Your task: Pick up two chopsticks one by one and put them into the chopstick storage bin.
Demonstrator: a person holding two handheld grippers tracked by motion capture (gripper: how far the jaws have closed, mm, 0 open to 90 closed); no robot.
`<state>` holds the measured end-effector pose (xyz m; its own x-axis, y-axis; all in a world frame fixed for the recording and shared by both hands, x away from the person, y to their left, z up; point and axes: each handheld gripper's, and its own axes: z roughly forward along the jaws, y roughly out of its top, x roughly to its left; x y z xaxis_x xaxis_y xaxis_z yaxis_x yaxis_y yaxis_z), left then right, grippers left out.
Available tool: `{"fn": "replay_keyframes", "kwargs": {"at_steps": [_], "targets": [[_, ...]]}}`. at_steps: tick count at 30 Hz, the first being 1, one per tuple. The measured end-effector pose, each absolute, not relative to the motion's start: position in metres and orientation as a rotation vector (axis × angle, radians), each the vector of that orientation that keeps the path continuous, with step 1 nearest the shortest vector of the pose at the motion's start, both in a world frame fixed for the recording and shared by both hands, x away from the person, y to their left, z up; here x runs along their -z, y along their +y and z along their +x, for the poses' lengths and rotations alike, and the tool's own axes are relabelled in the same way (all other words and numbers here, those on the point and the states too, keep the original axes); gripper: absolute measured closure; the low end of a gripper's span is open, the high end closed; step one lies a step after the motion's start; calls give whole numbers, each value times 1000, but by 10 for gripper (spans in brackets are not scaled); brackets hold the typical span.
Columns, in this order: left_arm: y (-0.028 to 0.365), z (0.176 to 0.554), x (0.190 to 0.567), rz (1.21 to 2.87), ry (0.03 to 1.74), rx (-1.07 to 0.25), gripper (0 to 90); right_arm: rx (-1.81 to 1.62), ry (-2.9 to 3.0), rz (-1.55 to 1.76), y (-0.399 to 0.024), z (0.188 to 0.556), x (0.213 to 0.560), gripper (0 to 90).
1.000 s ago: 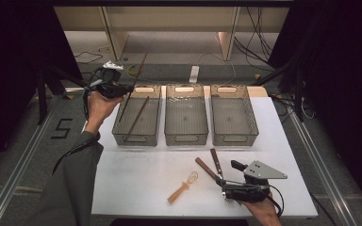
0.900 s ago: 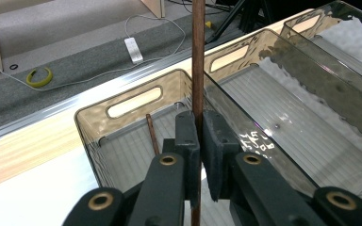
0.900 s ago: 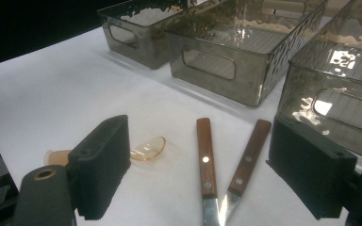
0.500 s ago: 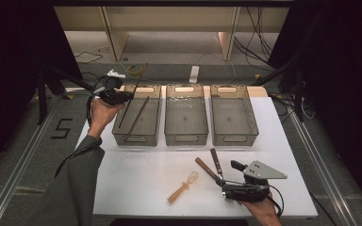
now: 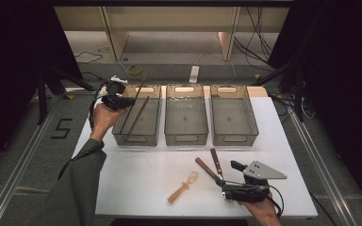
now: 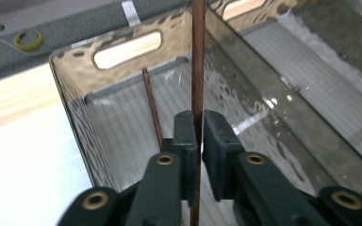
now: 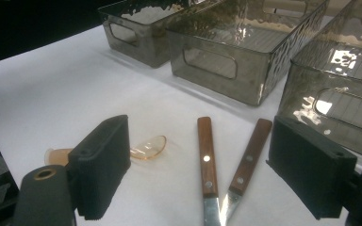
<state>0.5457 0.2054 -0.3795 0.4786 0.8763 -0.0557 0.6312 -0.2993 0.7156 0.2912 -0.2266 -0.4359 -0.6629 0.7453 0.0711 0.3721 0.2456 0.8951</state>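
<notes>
Thin, round, dark brown chopstick (image 6: 198,66) pinched between the ribbed black pads of the left gripper (image 6: 199,134), standing upright along the near wall of the left bin (image 5: 137,123); jaws just eased a little, stick between them. Second chopstick (image 6: 152,106) of the same wood lying slanted inside that bin, tip leaning up near the handle cutout. Three smoky, see-through plastic bins in a row, rippled walls, ridged floors, oval handle slots at the ends; middle bin (image 5: 185,120) and right bin (image 5: 233,120) close beside each other.

Right gripper (image 7: 207,174) resting low at the near edge of the counter (image 5: 136,174), blocky black jaws spread wide, nothing between the pads. Just ahead of it, two knives (image 7: 226,165) with polished wooden handles, brass rivets and steel blades, blades crossing near the gripper. Left of them, an amber, translucent plastic spoon (image 7: 146,147), smooth and glossy.

Matte white counter top, plain and flat. Beyond, grey carpeted floor, loose cables, a yellow ring (image 5: 134,70), pale wooden shelving and black drapes at both sides.
</notes>
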Motion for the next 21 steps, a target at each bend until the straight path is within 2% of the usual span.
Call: {"fn": "replay_keyframes", "kwargs": {"at_steps": [8, 13, 18, 21], "targets": [[202, 537, 374, 2037, 1275, -410, 526, -1390, 2152, 1029, -227, 292, 436, 219], [190, 518, 367, 2047, 1249, -383, 373, -1390, 2153, 1029, -227, 291, 436, 218], [178, 489, 364, 2029, 1180, -369, 290, -1385, 2154, 1030, -227, 291, 437, 219], [169, 479, 363, 2096, 1157, -392, 244, -1389, 2150, 1027, -227, 291, 436, 219]]}}
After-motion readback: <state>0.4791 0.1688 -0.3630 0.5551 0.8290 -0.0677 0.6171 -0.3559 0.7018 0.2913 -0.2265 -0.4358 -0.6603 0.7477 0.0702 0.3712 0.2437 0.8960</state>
